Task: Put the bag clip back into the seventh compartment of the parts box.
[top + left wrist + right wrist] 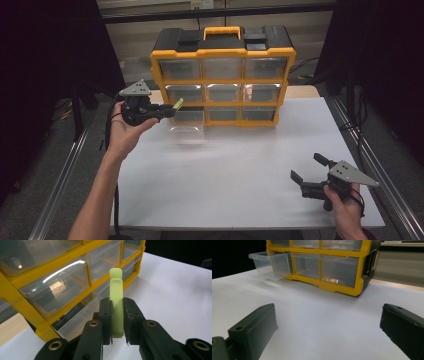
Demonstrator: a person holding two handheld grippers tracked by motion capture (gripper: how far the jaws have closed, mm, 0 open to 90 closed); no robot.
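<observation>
Jaws of the left gripper pinch a pale-green clip left of centre, beside the pulled-out drawer (right gripper spread, idle): centre it, then release gently.

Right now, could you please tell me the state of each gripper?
Left gripper: closed on a pale green clip.
Right gripper: open, holding nothing.

Black tools, grey plates

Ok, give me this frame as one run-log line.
left hand-held gripper: shut on light green piece, beside open bottom-left drawer | right hand-held gripper: open, low over white table | organizer: other drawers closed
</observation>
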